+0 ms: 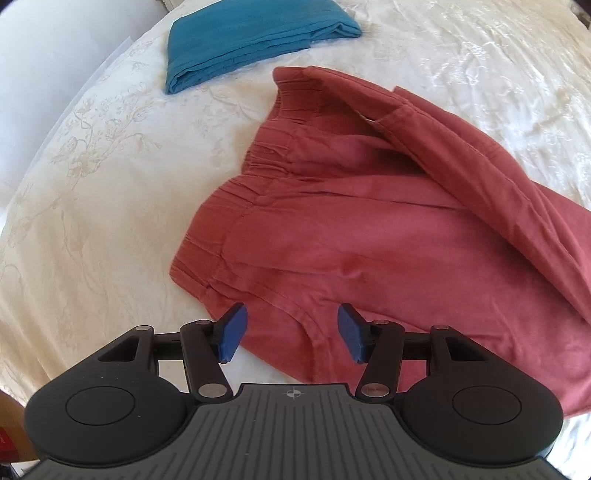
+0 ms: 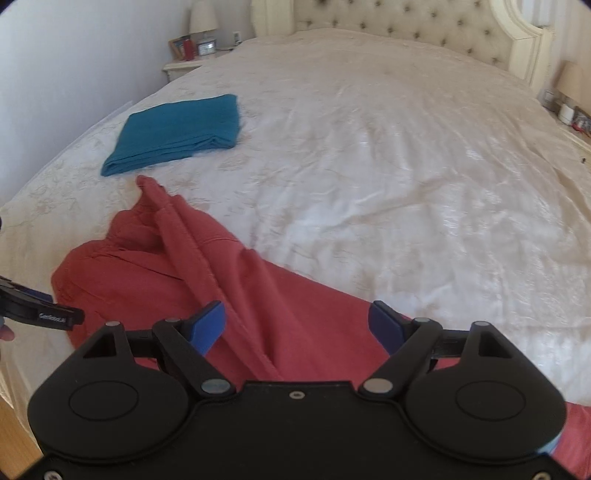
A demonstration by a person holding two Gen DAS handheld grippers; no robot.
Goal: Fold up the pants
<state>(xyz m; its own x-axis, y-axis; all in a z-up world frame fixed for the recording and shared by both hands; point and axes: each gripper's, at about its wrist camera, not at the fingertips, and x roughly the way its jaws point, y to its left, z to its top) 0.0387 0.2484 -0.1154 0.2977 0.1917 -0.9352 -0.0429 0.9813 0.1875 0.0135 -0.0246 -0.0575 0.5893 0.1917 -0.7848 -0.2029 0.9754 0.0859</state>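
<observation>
One red pants (image 1: 369, 229), one folded teal garment (image 1: 255, 40), two lamps (image 2: 203, 16)

A: Support surface?
B: A bed (image 2: 388, 155) under a cream bedspread with a faint floral pattern, lightly creased.
A: Lying on it?
B: Red pants (image 1: 369, 229), loosely spread, one leg flopped back across the seat. Beyond the waistband, apart from them, a folded teal garment (image 1: 251, 40) lies flat.

Cream bedspread (image 2: 369, 147); tufted headboard (image 2: 406, 22); nightstand (image 2: 181, 68) with lamp (image 2: 202, 16).
</observation>
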